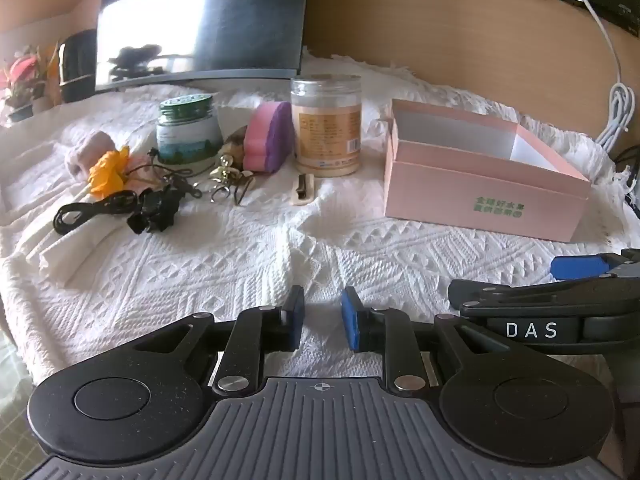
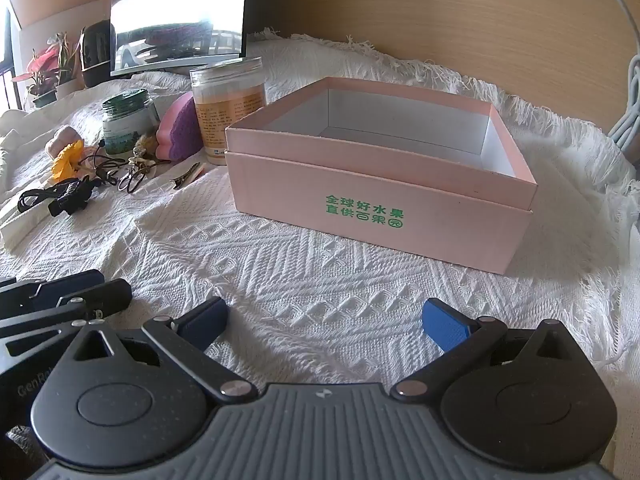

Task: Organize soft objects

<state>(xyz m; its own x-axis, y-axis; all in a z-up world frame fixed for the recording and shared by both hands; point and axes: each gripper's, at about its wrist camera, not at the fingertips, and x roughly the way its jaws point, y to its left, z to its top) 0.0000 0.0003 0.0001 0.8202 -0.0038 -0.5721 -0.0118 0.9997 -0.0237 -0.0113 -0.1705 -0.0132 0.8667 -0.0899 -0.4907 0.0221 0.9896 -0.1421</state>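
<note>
My left tool hangs low over the white woven cloth on the table, its blue pads a narrow gap apart, gripping nothing. My right tool sits beside it with the pads spread wide, also gripping nothing.

The pink box stands open on the cloth ahead of the right tool, its white interior bare, its long front face with green lettering turned toward me.

The soft objects lie clustered at far left, well apart from both tools: a pink-and-purple sponge standing on edge between the green-lidded jar and the tall clear jar; a yellow fabric flower against a pale pink plush piece; and a black cord running left to right across a folded white cloth. A hair clip lies just before the tall jar, pointing away from me.
</note>
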